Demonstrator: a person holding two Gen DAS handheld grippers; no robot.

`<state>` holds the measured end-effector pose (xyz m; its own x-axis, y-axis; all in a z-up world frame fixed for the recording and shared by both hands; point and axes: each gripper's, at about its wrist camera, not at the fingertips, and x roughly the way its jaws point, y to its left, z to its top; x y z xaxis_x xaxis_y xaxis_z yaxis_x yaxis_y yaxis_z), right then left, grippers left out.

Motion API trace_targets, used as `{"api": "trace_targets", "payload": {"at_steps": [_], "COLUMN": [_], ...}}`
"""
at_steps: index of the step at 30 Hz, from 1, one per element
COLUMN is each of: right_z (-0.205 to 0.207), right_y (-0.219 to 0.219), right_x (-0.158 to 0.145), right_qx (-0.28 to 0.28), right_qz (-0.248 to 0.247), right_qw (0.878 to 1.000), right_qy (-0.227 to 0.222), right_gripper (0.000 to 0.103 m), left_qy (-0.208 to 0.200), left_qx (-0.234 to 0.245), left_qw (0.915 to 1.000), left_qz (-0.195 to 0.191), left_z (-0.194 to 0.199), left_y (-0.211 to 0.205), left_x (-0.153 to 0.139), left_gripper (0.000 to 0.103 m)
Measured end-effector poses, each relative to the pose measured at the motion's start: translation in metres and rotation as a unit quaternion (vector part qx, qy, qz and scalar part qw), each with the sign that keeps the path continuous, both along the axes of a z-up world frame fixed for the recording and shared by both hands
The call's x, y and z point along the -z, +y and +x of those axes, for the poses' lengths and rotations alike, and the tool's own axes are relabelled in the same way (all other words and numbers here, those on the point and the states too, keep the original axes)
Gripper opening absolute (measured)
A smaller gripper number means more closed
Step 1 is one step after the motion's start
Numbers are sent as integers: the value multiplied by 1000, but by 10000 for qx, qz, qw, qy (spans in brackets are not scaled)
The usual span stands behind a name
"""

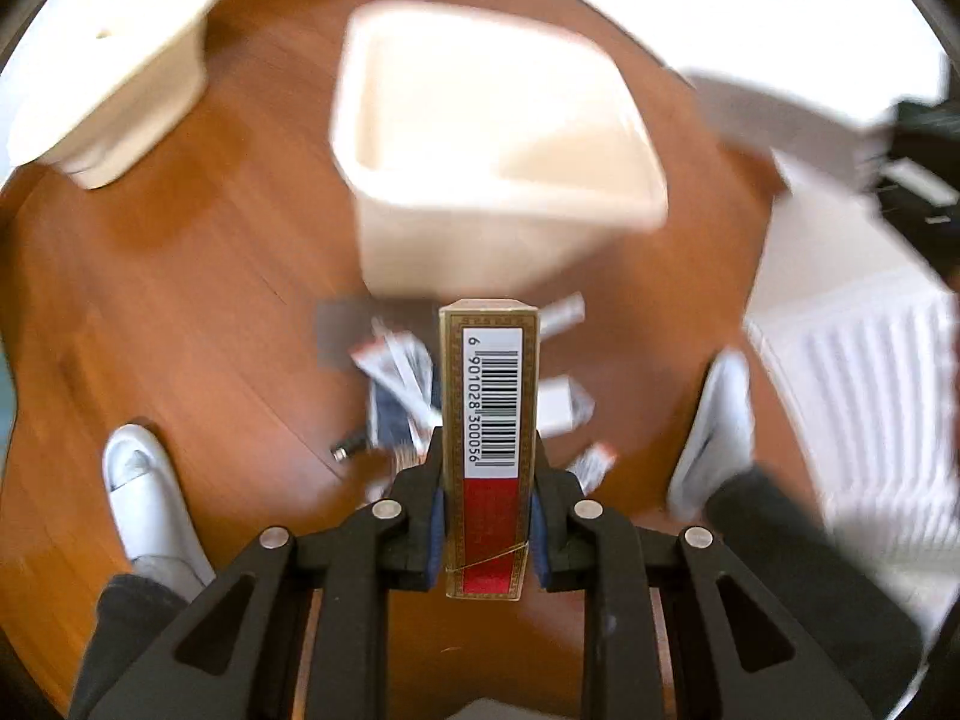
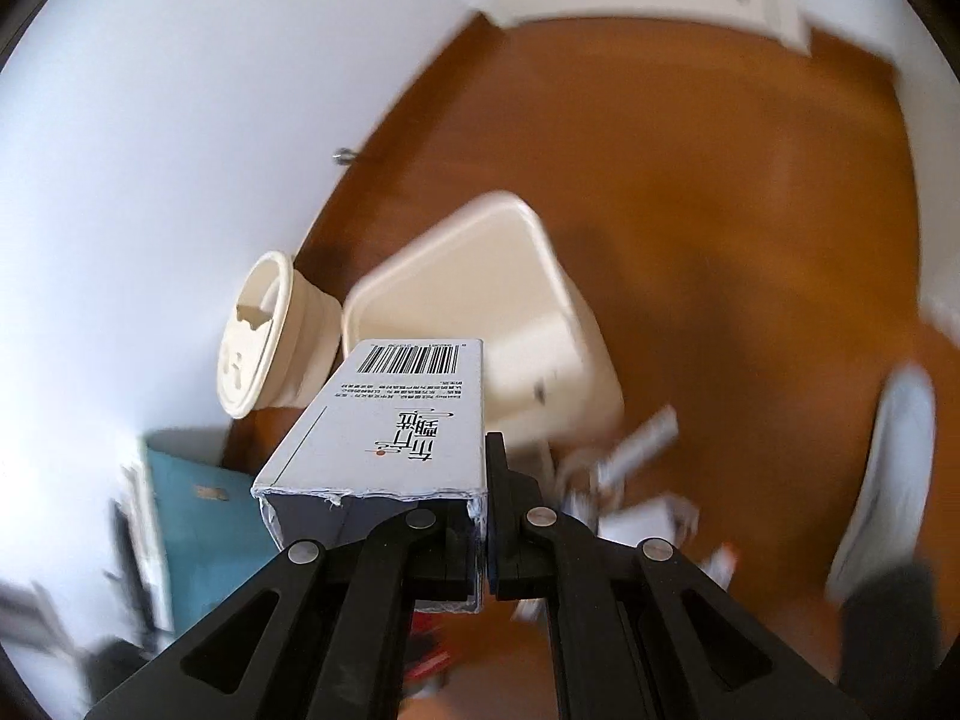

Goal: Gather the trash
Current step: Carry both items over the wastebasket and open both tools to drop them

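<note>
Holding one piece each, both tools are loaded: left gripper (image 1: 489,480) pinches a red-and-gold carton (image 1: 489,420) upright by its narrow sides, right gripper (image 2: 487,516) clamps one wall of an open-ended white box (image 2: 390,426). Both hang above the floor near the cream bin (image 1: 480,138), which looks empty — interior blurred, so uncertain. Nothing visibly deposited yet; scattered wrappers (image 1: 402,378) remain on the wooden floor (image 1: 180,300). Carton barcode reads 6 901028 300056. White box carries a barcode and Chinese print — characters too blurred to transcribe.
</note>
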<state>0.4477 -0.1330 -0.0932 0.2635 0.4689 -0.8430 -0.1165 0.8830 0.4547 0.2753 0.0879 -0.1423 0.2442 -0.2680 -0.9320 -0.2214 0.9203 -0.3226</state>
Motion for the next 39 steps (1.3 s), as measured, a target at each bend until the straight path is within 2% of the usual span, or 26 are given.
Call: {"api": "trace_targets", "payload": {"at_steps": [3, 4, 6, 7, 9, 11, 13, 15, 17, 19, 20, 21, 22, 24, 26, 28, 30, 33, 36, 37, 39], "right_z": [54, 68, 87, 91, 95, 97, 98, 99, 105, 103, 98, 97, 96, 87, 71, 59, 40, 22, 11, 18, 22], "right_y": [57, 79, 128, 146, 182, 200, 209, 212, 211, 208, 206, 203, 200, 186, 153, 114, 63, -8, -77, -103, -125], "right_x": [28, 46, 85, 101, 138, 167, 201, 220, 225, 215, 207, 195, 183, 144, 96, 64, 42, 44, 67, 81, 114], "right_qx": [-496, -732, -1329, -1629, -2135, -2374, -2548, -2625, -2561, -2393, -2346, -2322, -2321, -2257, -1990, -1800, -1488, -1033, -328, -73, 107], "right_qz": [-763, -1110, -1974, -2218, -2864, -3256, -3646, -3751, -3694, -3617, -3578, -3499, -3388, -2955, -2486, -2040, -1775, -1889, -1895, -1928, -1873], "right_qw": [9957, 9908, 9706, 9605, 9331, 9137, 8921, 8830, 8871, 8962, 8998, 9044, 9095, 9277, 9479, 9613, 9703, 9732, 9785, 9792, 9822], "right_qy": [151, 251, 356, 418, 424, 536, 794, 1038, 1053, 936, 859, 750, 643, 333, -99, -425, -692, -805, -751, -626, -71], "right_gripper": [2, 2, 2, 2, 2, 2, 2, 4, 5, 14, 32, 56, 62, 63, 63, 65, 72, 72, 72, 72, 72], "left_qy": [-325, -368, -262, -217, -236, -209, -172, -251, -271, -252, -241, -234, -244, -282, -308, -386, -381, -338, 94, 424, 813], "left_qx": [-547, -680, -974, -995, -900, -901, -1068, -1135, -1152, -1126, -1100, -1073, -1030, -938, -832, -742, -731, -727, -493, -364, -305], "left_qw": [9975, 9962, 9926, 9920, 9937, 9940, 9905, 9897, 9897, 9899, 9904, 9909, 9916, 9926, 9931, 9940, 9953, 9967, 9981, 9965, 9929], "left_qz": [-303, -403, -671, -742, -629, -581, -854, -840, -800, -819, -805, -774, -750, -717, -771, -711, -512, -155, 354, 625, 810], "left_z": [8, 9, 20, 23, 30, 33, 34, 32, 31, 31, 30, 30, 31, 34, 42, 57, 84, 132, 176, 189, 204], "left_y": [29, 35, 46, 48, 50, 58, 70, 75, 77, 74, 73, 71, 66, 58, 53, 49, 44, 33, 9, 0, -6], "left_x": [-31, -33, -27, -25, -24, -25, -25, -30, -31, -30, -29, -27, -27, -24, -18, -15, -4, 16, 54, 75, 101], "left_gripper": [21, 21, 21, 21, 21, 21, 21, 21, 21, 21, 21, 21, 21, 21, 21, 21, 21, 21, 21, 21, 21]}}
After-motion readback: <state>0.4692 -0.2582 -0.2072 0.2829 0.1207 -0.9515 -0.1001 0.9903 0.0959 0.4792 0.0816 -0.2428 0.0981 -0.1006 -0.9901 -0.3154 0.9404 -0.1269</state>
